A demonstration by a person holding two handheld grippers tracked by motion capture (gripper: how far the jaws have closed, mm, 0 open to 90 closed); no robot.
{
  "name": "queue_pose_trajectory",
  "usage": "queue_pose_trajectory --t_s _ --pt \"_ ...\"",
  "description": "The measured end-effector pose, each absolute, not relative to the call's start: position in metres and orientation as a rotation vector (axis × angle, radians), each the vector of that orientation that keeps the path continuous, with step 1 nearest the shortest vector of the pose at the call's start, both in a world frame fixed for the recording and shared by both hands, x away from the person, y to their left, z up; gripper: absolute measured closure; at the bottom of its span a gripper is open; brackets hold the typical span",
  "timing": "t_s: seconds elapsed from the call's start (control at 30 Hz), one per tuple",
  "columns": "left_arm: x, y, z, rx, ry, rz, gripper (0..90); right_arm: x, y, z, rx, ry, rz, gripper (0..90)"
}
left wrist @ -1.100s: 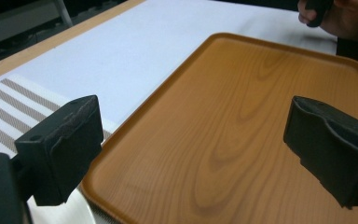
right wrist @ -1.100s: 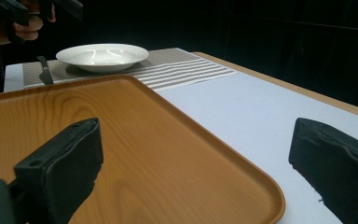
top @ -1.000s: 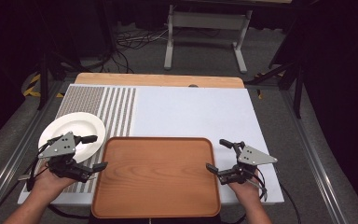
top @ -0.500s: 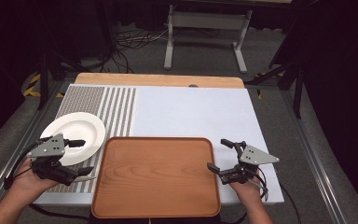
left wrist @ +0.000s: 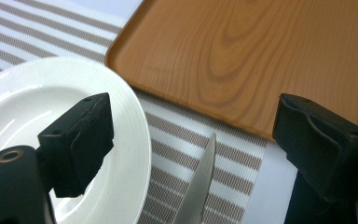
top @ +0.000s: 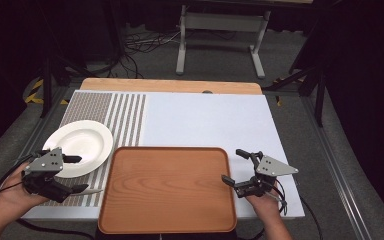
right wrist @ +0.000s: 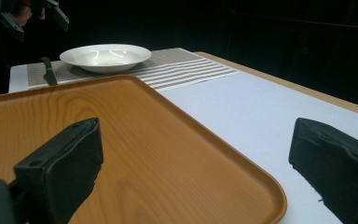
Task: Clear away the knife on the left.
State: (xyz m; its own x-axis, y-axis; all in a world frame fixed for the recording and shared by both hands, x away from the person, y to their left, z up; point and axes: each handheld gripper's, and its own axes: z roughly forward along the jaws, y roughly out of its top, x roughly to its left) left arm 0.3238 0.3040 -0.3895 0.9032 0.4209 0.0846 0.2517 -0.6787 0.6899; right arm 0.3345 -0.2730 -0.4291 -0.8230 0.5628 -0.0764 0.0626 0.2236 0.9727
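A wooden tray [top: 167, 187] lay on the counter [top: 210, 120]. Left of the tray sat a white plate [top: 80, 146], with a knife [left wrist: 198, 184] between them. The left gripper [top: 65, 172] hovered over the knife, jaws wide and empty. The right gripper [top: 239, 167] hung at the tray's right edge, jaws likewise spread, holding nothing.

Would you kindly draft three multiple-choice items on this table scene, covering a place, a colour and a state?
1. Where does the knife lie?
A. on the striped mat, between plate and tray
B. on the tray
C. in the plate

2. What colour is the plate?
A. blue
B. white
C. black

3. How are the jaws of the right hand-held gripper?
A. shut on the tray
B. shut on a knife
C. open

Answers: 1 A, the blade rests on the striped mat beside the wooden tray. 2 B, the plate is plainly white. 3 C, the jaws stand wide apart, gripping nothing.
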Motion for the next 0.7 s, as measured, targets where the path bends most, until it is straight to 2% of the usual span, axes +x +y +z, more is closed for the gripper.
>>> queue_pose_trajectory --t_s 0.47,0.7 --pt "0.323 0.323 -0.397 2.507 0.472 0.269 19.9 0.335 -0.272 -0.43 0.572 2.101 1.63 3.5" --pt "0.324 0.333 -0.403 2.589 0.423 0.242 26.2 0.335 -0.271 -0.43 0.568 2.111 1.623 3.5"
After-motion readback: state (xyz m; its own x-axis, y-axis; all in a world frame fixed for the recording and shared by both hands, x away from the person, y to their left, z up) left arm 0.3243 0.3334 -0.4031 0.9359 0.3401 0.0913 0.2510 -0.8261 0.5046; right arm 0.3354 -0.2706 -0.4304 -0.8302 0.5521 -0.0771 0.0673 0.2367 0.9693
